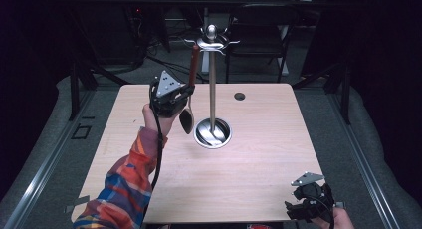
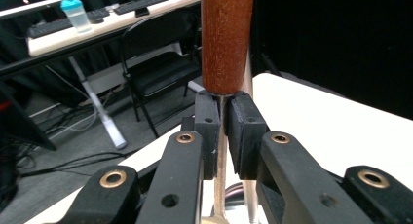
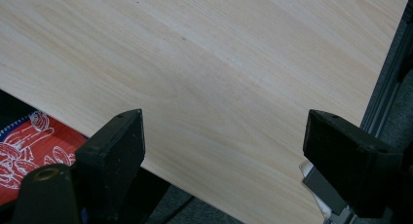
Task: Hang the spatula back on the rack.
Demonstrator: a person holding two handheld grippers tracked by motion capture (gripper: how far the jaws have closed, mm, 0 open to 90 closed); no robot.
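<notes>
Wood surface: pale wood-grain bench [image 1: 239, 179] with a small round hole [image 1: 239, 96] near its far edge, beyond the rack.
Room: dark, with grey floor to both sides of the bench; a black folding chair [image 1: 259, 37] stands behind the rack, past the far edge, and the left gripper view shows a long desk with keyboards and a blue-capped bottle [image 2: 77, 13].
Rack: steel utensil rack [image 1: 212, 79], upright pole on a round dished base, hooks at the top, standing at mid-bench.
Spoon: spoon [image 1: 189, 97] with a red-brown wooden handle and metal bowl, upright just left of the rack pole, handle end up by the hooks, bowl above the bench beside the base.
Left tool: left tool [image 2: 223, 131] clenched on the spoon's thin metal neck just under the wooden handle, raised left of the rack.
Right tool: right tool [image 3: 224, 151] released, jaws spread wide with nothing between them, low at the bench's near right corner, well apart from the rack.
</notes>
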